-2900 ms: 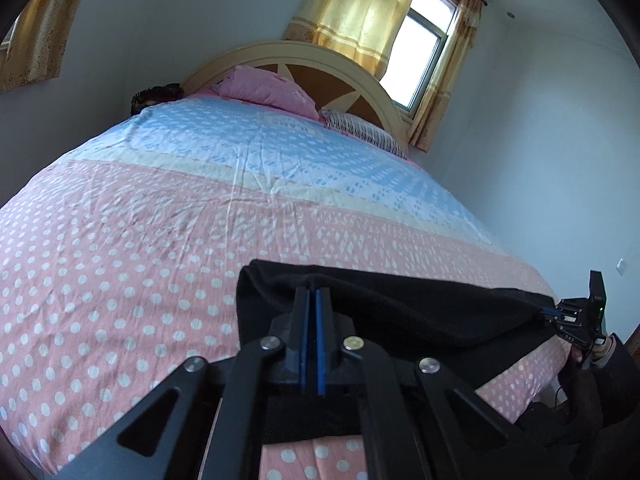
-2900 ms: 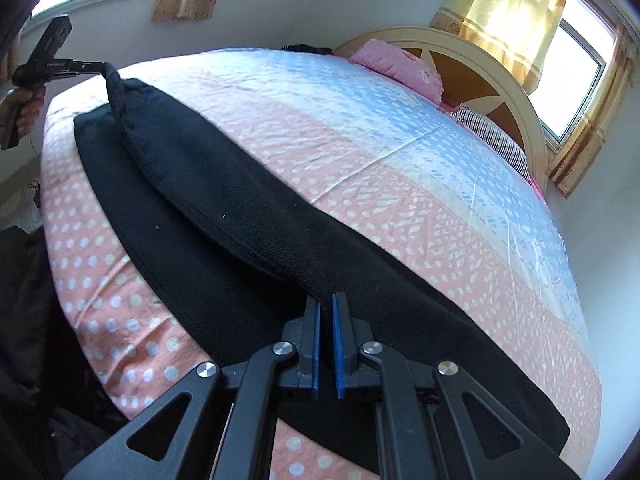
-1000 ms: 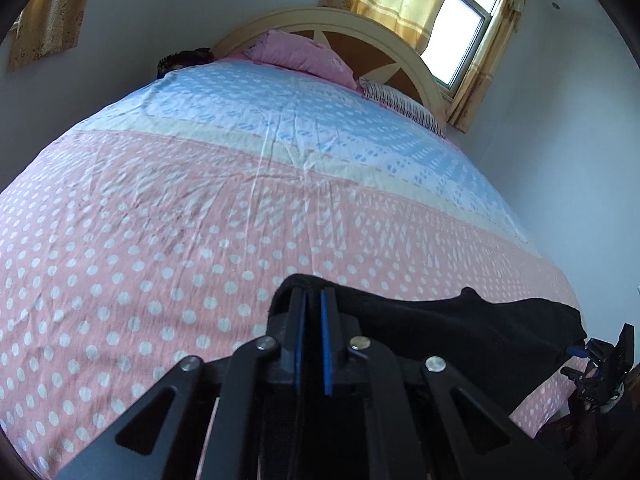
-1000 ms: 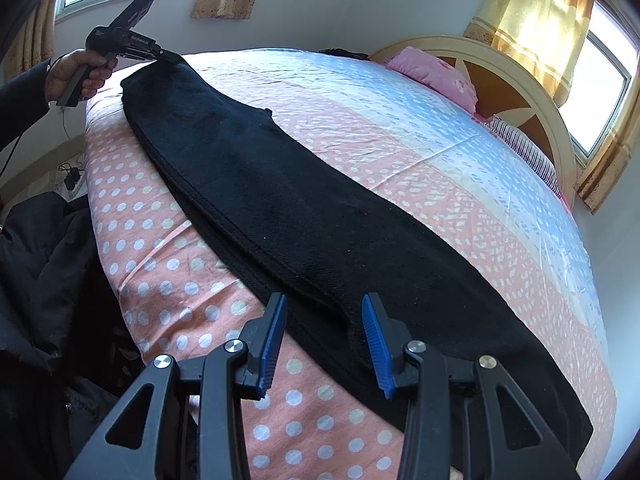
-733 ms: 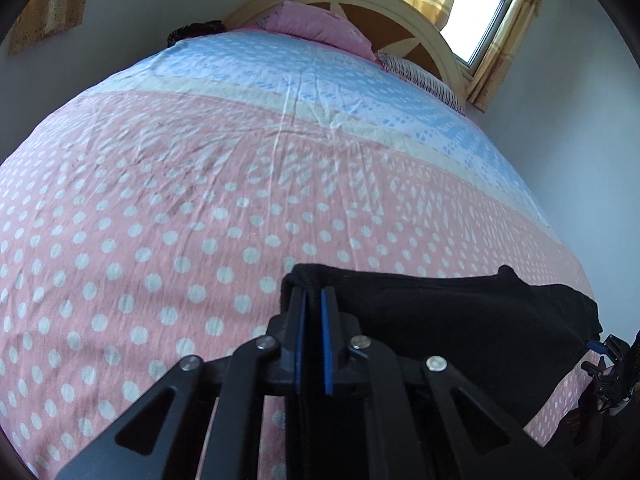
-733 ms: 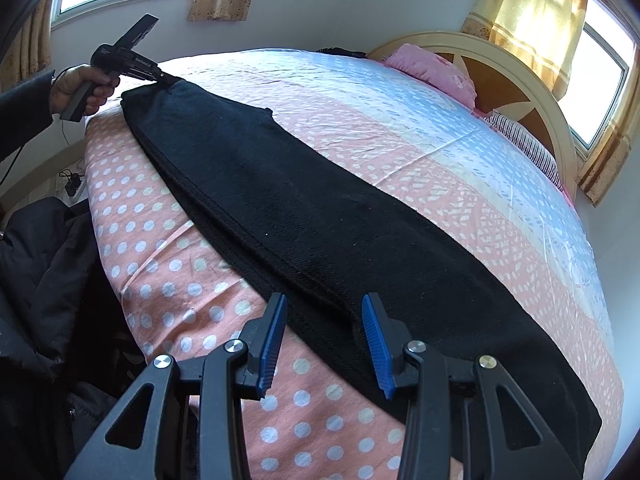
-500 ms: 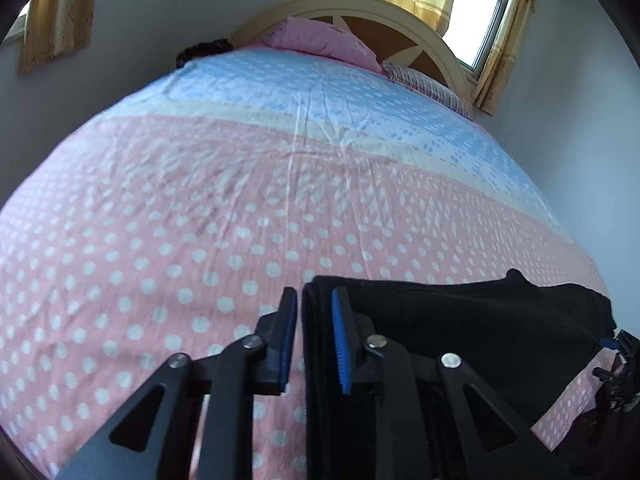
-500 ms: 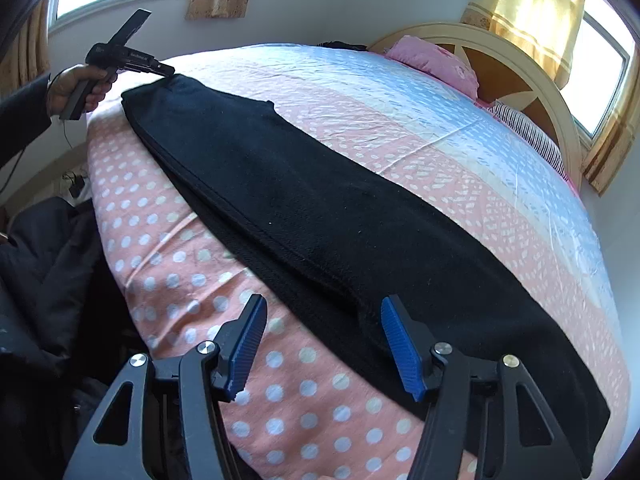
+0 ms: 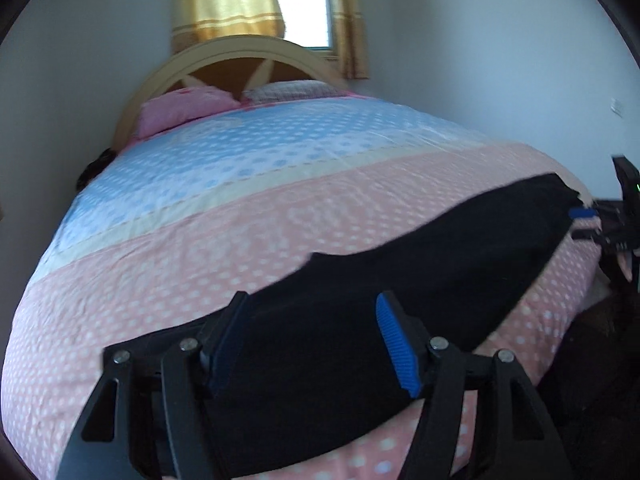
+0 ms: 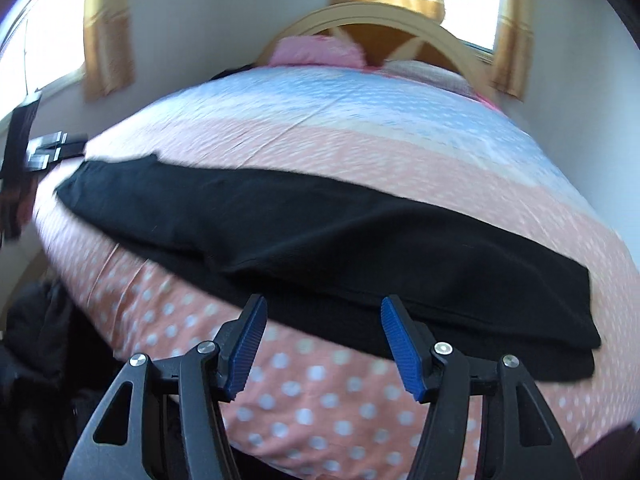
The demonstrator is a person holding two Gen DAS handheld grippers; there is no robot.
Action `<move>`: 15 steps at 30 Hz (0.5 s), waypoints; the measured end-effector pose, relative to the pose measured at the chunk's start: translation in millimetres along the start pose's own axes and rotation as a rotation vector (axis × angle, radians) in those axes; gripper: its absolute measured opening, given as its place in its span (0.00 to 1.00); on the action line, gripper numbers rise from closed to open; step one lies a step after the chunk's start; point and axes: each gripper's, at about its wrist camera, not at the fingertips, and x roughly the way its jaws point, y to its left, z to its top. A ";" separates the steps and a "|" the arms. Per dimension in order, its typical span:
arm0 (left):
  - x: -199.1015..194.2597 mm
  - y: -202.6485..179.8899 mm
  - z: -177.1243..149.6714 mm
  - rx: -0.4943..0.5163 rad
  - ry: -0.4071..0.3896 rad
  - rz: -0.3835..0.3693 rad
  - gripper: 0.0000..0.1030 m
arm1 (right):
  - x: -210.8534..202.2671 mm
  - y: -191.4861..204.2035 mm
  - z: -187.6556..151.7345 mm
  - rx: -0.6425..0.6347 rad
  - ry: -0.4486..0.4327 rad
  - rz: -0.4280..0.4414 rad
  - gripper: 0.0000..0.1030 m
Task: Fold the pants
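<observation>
Pants (image 10: 320, 232), black and folded lengthwise, are lying along the foot edge of the bed (image 10: 360, 140), on the pink dotted band of the cover; the right wrist view is showing their whole length, with a lower layer peeking out along the near edge, while the left wrist view is showing only one end running off toward the right corner; the left gripper (image 9: 312, 340) is hanging over that end, its jaws opening, fabric below them but not pinched; the right gripper (image 10: 324, 340) is standing wide above the near edge, gripping nothing; each view is catching the other gripper beyond the far end of the pants; both views are blurred.
</observation>
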 end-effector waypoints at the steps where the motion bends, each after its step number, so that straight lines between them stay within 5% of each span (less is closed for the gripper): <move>1: 9.1 -20.0 4.1 0.036 0.015 -0.041 0.59 | -3.9 -8.9 -1.6 0.035 -0.016 -0.017 0.59; 3: 27.0 -52.9 10.8 0.074 0.052 -0.121 0.47 | -11.6 -23.8 -5.0 0.093 -0.054 -0.056 0.59; 6: 45.9 -95.1 15.4 0.136 0.100 -0.191 0.47 | -14.7 -42.9 -9.5 0.173 -0.069 -0.068 0.59; 15: 73.6 -143.8 8.8 0.228 0.204 -0.225 0.47 | -17.8 -72.7 -24.2 0.295 -0.079 0.018 0.59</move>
